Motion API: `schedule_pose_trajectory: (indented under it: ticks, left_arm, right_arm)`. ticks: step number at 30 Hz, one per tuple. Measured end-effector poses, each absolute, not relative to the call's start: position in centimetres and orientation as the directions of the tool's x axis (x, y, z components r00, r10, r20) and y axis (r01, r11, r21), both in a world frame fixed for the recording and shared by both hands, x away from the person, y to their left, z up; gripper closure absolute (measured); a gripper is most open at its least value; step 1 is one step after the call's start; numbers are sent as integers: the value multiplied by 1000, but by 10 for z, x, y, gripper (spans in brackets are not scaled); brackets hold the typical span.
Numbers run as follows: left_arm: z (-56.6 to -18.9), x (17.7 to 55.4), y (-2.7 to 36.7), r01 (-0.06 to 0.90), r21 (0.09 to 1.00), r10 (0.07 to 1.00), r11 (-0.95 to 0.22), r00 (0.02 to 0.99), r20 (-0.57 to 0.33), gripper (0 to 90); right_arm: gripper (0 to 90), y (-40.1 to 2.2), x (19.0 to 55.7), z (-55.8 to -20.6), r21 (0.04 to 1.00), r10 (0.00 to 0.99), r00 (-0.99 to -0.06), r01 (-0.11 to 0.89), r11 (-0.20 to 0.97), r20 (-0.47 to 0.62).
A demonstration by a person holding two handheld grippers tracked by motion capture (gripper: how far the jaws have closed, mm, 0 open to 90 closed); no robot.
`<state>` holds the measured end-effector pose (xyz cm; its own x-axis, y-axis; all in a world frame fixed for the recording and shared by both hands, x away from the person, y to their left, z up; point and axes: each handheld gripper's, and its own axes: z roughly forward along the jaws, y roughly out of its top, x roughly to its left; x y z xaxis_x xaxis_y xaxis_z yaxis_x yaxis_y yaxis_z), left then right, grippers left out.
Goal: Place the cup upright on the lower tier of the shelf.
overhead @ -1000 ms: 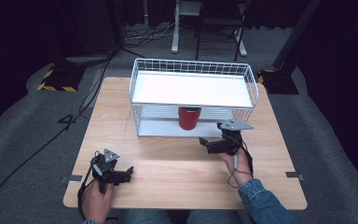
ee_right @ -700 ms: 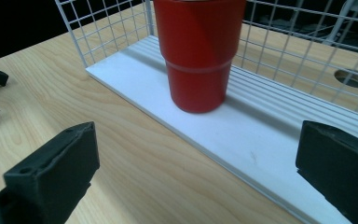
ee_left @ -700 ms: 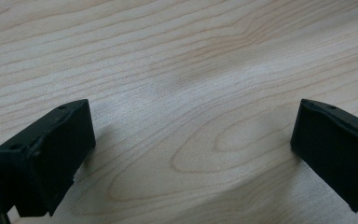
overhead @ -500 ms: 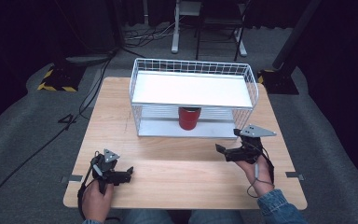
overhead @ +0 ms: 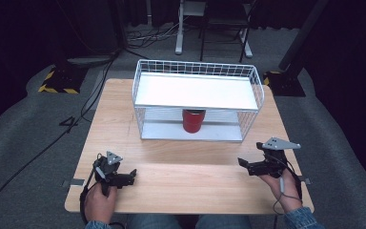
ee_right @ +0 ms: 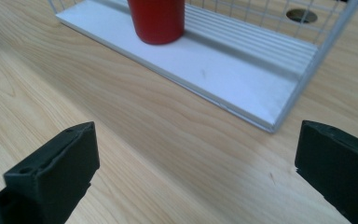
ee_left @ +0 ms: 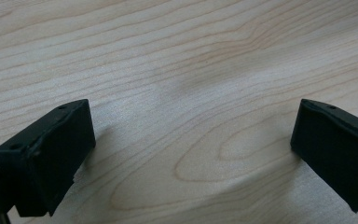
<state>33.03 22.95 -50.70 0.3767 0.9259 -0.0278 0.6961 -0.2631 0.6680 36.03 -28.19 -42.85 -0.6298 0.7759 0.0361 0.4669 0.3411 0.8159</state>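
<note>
The red cup [overhead: 193,120] stands upright on the lower shelf of the white wire rack [overhead: 198,68], well apart from both grippers. The right gripper [overhead: 250,166], fingers spread and empty, should be drawn clear without brushing the rack. It has retreated toward the counter [overhead: 186,186] edge; the left gripper [overhead: 128,176], fingers apart, has stayed put.

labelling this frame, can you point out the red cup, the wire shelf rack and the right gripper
red cup [overhead: 193,121]: high view, on its side wall.
wire shelf rack [overhead: 196,92]: high view, on the white top shelf.
right gripper [overhead: 242,162]: high view, midway between its open fingertips.
</note>
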Motion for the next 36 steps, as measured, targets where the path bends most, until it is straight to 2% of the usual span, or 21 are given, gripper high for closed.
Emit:
schedule_pose_trajectory:
  ticks: [8,18,36]
  left_arm:
    - [-507,330,230,696,668,926,-264,376,-25,0]
    - [-507,330,230,696,668,926,-264,376,-26,0]
    - [-507,330,230,696,668,926,-264,376,-25,0]
  right_arm:
    - [0,-307,357,-441,796,809,-586,507,329,38]
    - [0,-325,361,-465,755,819,-565,579,308,99]
    - [28,-331,362,-498,692,841,-539,625,361,47]
